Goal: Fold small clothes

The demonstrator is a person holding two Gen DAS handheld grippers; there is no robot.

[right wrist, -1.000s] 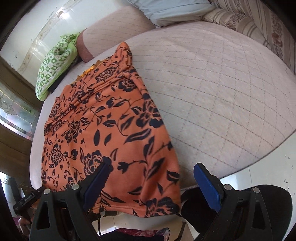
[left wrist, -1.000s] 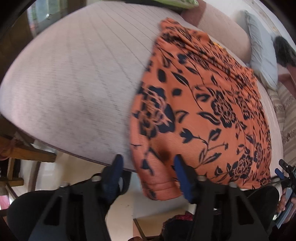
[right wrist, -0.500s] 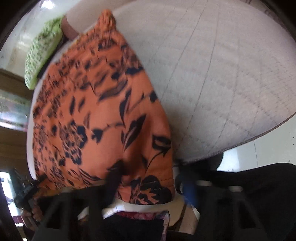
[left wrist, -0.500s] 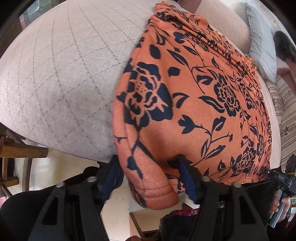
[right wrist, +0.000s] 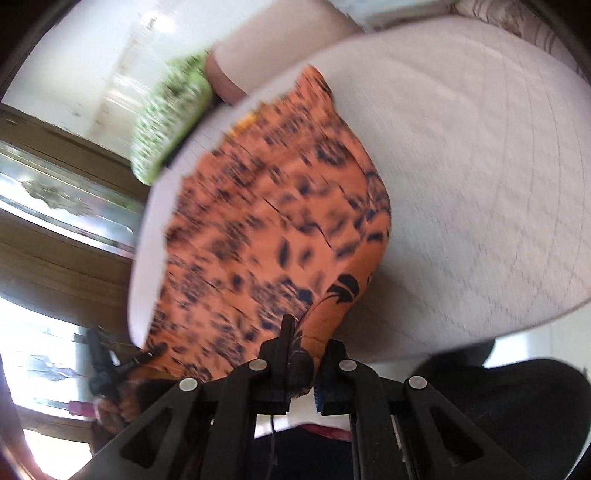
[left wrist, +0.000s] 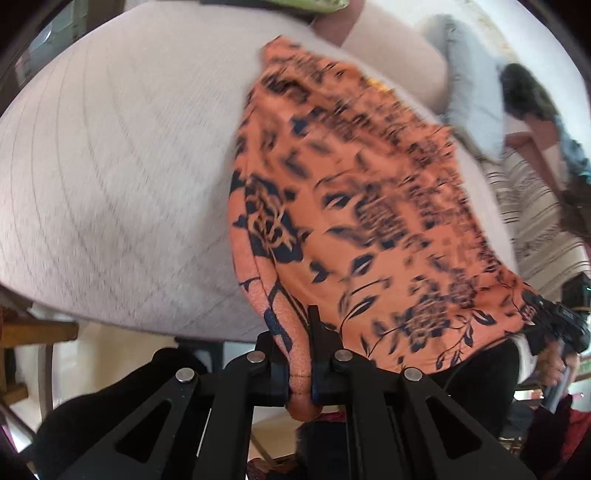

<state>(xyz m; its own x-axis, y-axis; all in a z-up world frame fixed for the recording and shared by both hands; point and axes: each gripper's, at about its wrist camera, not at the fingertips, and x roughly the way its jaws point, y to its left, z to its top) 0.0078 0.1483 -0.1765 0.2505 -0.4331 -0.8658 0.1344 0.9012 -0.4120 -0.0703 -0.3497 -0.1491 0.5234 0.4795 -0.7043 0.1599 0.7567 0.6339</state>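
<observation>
Left wrist: left claw (left wrist: 298, 354) clamps orange floral garment (left wrist: 369, 206) near corner | right claw (right wrist: 301, 363) pinches other near corner | step: first fold; next: carry hem far across bed (left wrist: 110, 166)

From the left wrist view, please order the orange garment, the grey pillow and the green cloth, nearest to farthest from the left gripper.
1. Orange garment: its near corner is clamped in the left gripper.
2. Grey pillow: far right, past the garment.
3. Green cloth: top edge, behind the cushion.

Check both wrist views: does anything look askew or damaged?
Nothing stands out. The orange floral cloth garment lies on the quilted pale cushion, its near corners pinched in the left gripper and right gripper.
</observation>
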